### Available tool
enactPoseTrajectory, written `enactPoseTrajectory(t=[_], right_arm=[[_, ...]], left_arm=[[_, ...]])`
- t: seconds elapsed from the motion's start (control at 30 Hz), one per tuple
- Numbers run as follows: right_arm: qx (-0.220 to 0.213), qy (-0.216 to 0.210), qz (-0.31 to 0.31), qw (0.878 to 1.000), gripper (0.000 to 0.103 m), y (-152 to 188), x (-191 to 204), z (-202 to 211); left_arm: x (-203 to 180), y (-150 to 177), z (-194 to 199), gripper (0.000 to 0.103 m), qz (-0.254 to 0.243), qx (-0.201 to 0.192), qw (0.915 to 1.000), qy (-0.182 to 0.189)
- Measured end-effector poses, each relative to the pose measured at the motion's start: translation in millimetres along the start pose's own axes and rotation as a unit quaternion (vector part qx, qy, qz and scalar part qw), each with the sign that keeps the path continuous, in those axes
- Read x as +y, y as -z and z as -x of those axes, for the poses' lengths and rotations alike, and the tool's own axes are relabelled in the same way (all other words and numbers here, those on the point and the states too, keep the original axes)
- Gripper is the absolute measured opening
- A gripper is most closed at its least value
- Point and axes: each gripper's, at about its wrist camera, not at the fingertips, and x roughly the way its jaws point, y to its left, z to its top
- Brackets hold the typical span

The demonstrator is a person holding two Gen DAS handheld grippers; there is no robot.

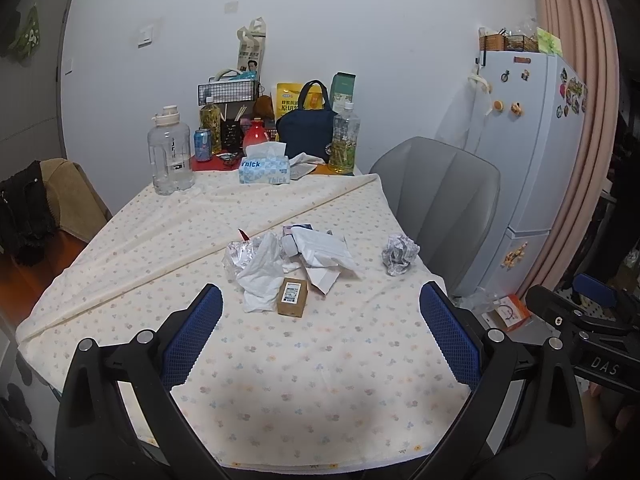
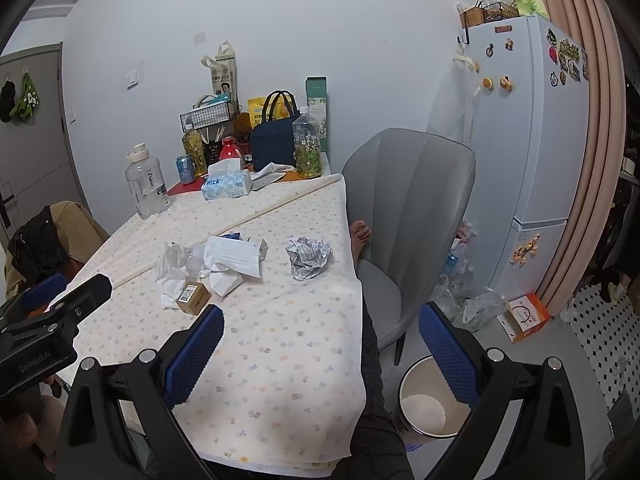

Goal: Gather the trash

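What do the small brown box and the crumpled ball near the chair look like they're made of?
Small brown box: matte kraft cardboard, judging by its crisp edges and stuck-on white printed label. Crumpled printed ball: likely paper, with sharp creases and fine print; a slight sheen leaves foil-lined wrap possible.

The tissue box [image 1: 265,169] reads "Thick" on its front and again on its top edge. In the left wrist view the black body of the right gripper [image 1: 600,364] shows the letters "DAS", and in the right wrist view the left gripper [image 2: 38,360] carries "GenRobot.AI". The yellow pouch [image 1: 289,98] has Chinese print, and the small label on the brown box [image 1: 293,297] is too fine to read.
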Motion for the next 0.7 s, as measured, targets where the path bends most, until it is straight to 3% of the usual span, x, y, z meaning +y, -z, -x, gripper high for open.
enactPoseTrajectory(t=[0.37, 0.7], right_arm=[[-0.011, -0.008, -0.006, 1.0, 0.096, 4, -11, 6], [0.006, -0.017, -0.007, 1.0, 0.096, 10, -8, -6]], left_arm=[[2, -1, -1, 0.098, 0.007, -0.001, 1.0, -0.005], [5, 2, 4, 0.098, 0.007, -0.004, 0.9999, -0.01]])
